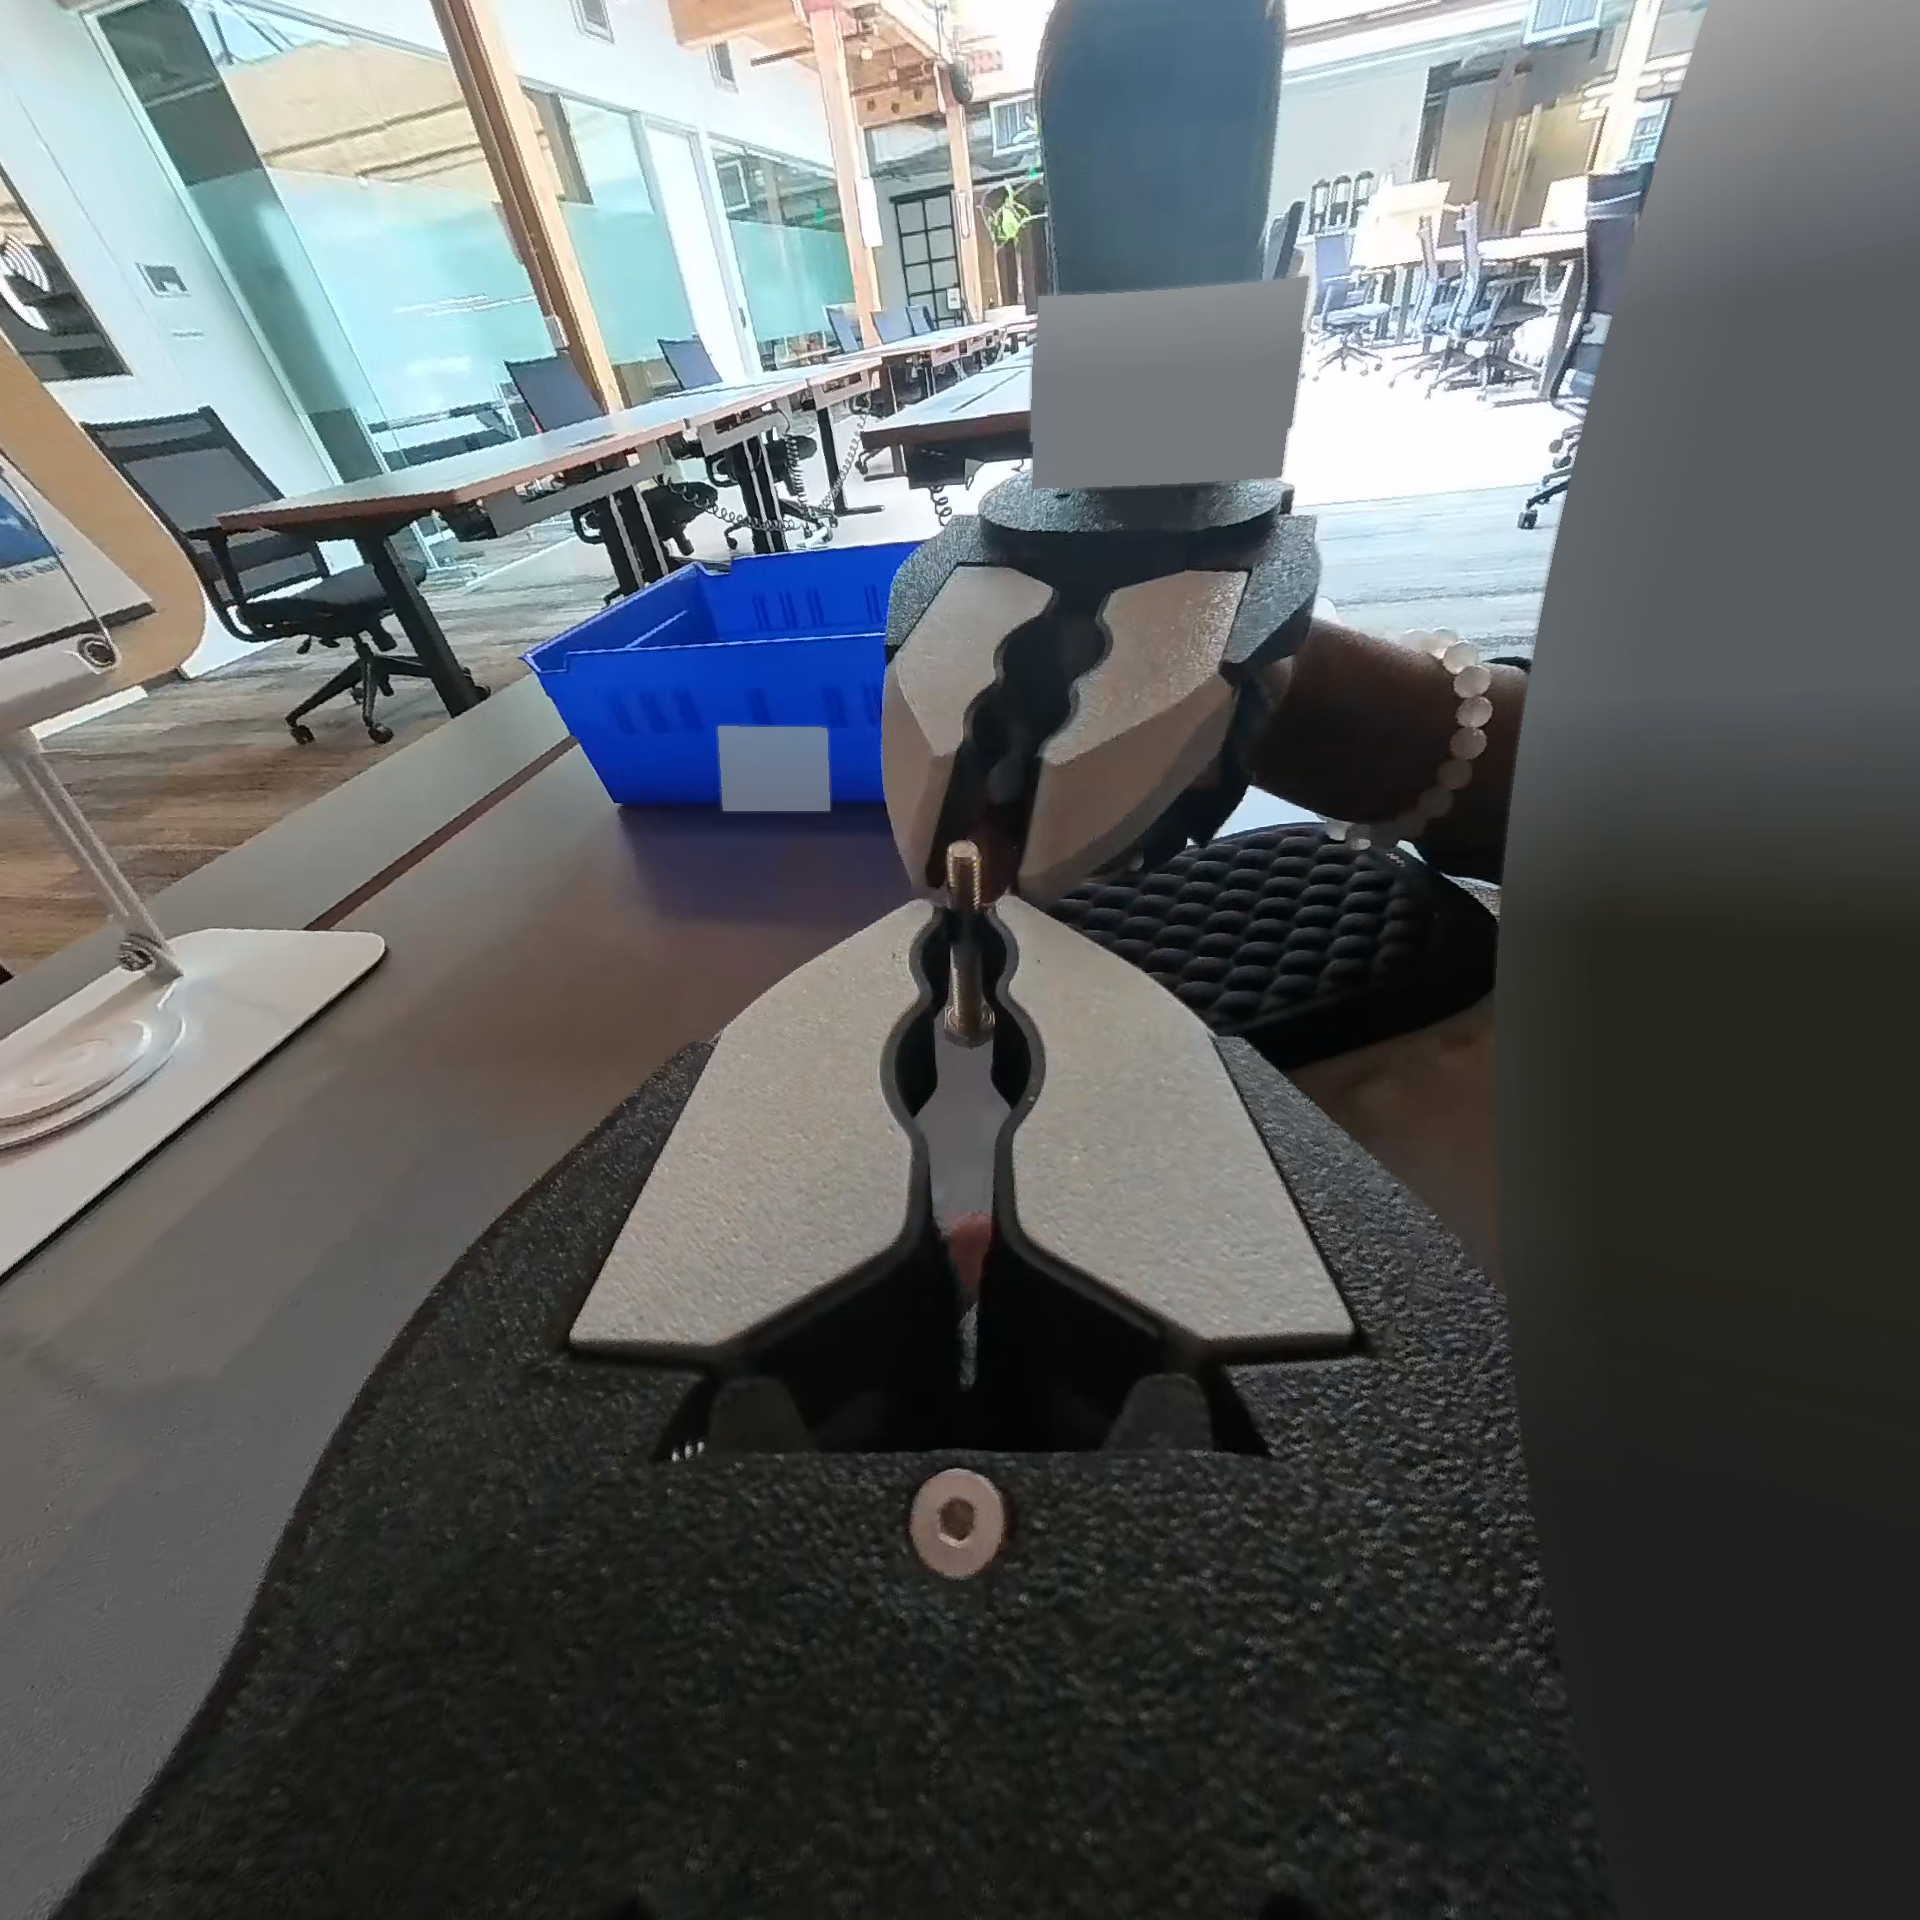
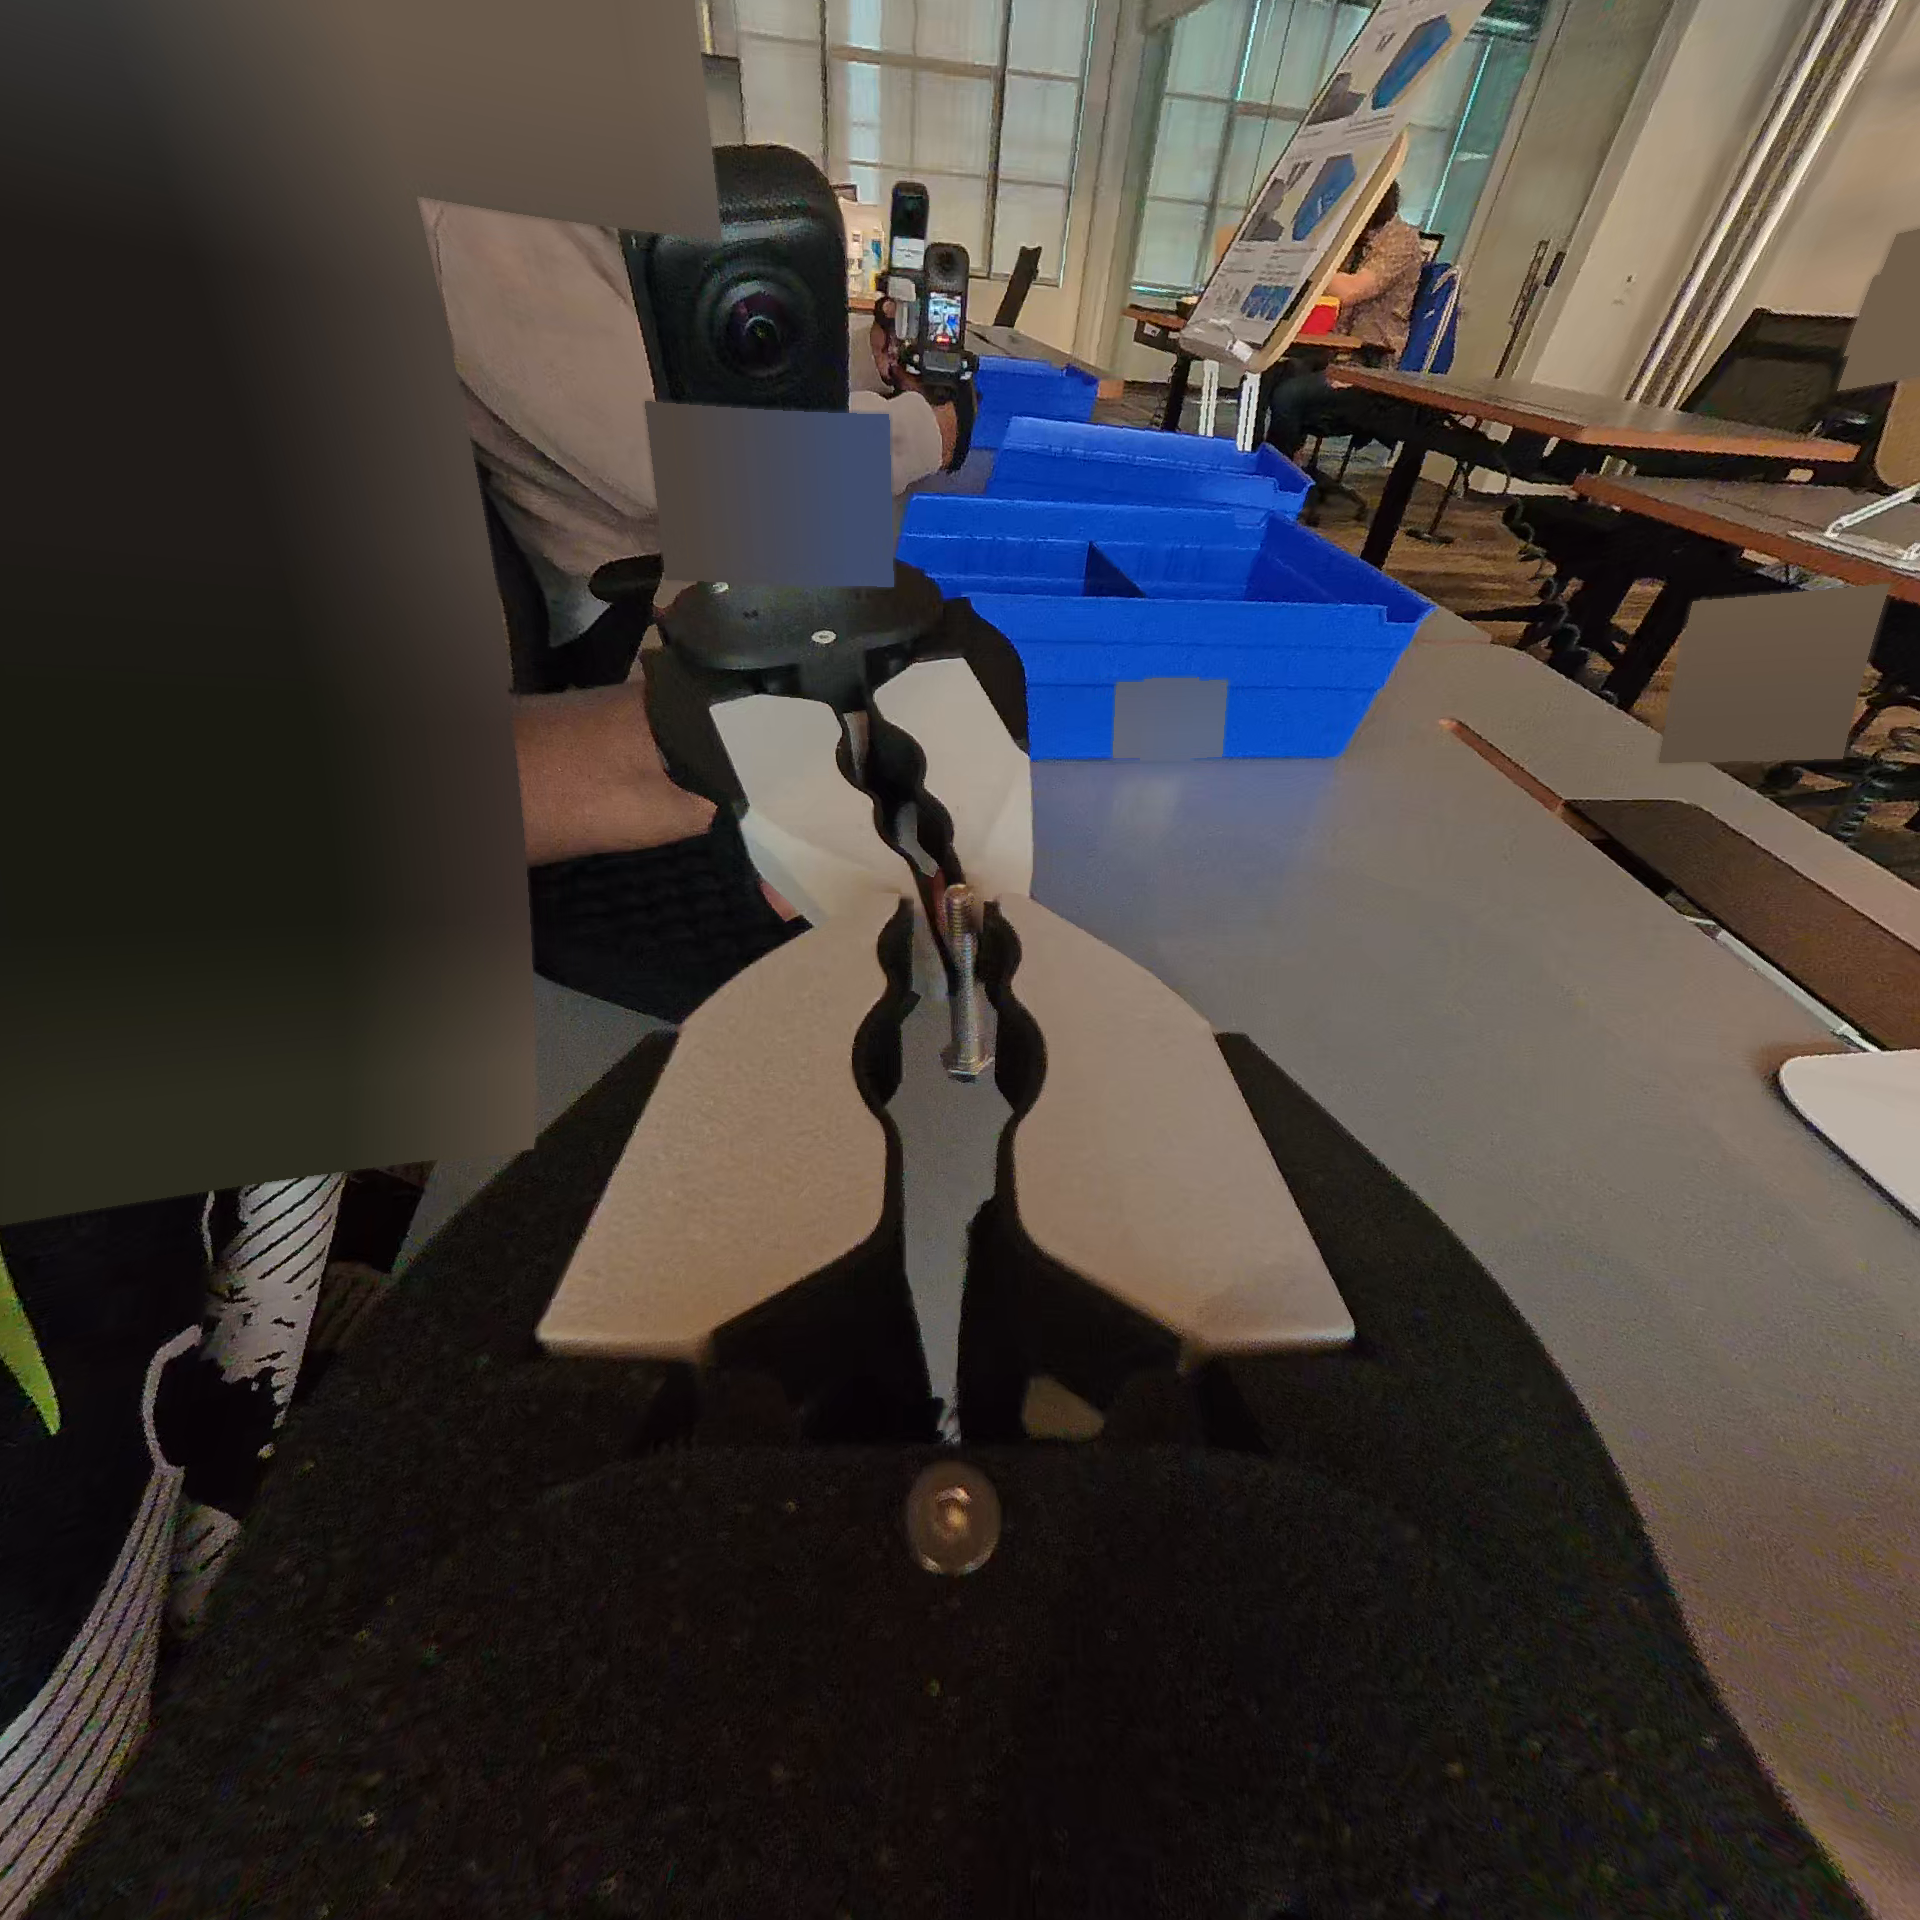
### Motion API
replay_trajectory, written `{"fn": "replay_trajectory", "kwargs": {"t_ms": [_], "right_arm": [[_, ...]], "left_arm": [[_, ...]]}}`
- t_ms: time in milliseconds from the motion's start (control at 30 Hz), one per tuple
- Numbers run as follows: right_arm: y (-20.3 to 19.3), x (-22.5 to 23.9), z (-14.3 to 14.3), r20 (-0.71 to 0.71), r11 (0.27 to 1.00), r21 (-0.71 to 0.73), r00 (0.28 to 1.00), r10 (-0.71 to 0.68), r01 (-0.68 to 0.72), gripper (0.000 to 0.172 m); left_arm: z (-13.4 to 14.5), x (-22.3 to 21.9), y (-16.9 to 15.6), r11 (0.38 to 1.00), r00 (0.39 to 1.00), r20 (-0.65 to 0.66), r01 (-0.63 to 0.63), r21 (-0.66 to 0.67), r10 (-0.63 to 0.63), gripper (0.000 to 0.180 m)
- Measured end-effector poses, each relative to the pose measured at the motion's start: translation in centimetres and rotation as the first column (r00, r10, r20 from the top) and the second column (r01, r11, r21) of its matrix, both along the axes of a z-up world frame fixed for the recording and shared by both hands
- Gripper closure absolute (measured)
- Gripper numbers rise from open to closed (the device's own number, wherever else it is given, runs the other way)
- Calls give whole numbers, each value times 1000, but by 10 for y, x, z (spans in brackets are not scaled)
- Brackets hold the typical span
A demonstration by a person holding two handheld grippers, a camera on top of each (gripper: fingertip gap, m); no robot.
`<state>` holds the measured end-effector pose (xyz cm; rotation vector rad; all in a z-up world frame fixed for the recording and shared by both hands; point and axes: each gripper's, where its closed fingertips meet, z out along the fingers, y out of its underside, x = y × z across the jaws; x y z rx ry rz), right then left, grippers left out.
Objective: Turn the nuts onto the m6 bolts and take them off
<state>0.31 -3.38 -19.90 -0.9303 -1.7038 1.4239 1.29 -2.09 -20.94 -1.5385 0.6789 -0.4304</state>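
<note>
1. Pinching the bolt (image 1: 964, 966) right now is the left gripper (image 1: 961, 914). Its jaws are sitting narrow, with the fingertips (image 1: 928, 920) pressing the threaded shank just under the top end.
2. The bolt is hanging upright above the table (image 1: 520, 935), with the thread end pointing up and the hex head pointing down, clear of the surface.
3. The right gripper (image 2: 951, 914) is facing it nose to nose, and its tips are hovering level with the bare thread end. Its jaws are standing narrow but apart, and I am making out no nut between them.
4. Everything is turning on that one line-up, I reckon. The bolt's long axis is running vertical, so any nut is going to have to come down square onto the top end. The right gripper is sitting nearest to that end.
5. Room is looking fair. A blue bin (image 1: 665, 717) is sitting well back toward the far edge. A black mesh pad (image 1: 1299, 935) is lying close under the right hand, and a white stand base (image 1: 239, 977) is resting well off by the left edge.
</note>
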Motion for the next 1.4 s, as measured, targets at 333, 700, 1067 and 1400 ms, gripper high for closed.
{"fn": "replay_trajectory", "kwargs": {"t_ms": [333,700,1067,1400], "right_arm": [[-2,-1,0,1,1000,-5,1000,18,-18,167],[6,-5,25,-52,995,-95,999,13,-18,168],[-8,-15,30,-54,987,-137,996,72,-79,167],[-10,-13,26,-45,989,-121,995,85,-90,167]], "left_arm": [[-2,3,-2,1000,1000,-17,17,-1,-17,175],[-7,2,2,1000,1000,-5,3,29,-3,141],[-12,5,4,1000,998,58,24,12,-25,155],[-11,2,4,1000,996,80,23,8,-24,165]]}}
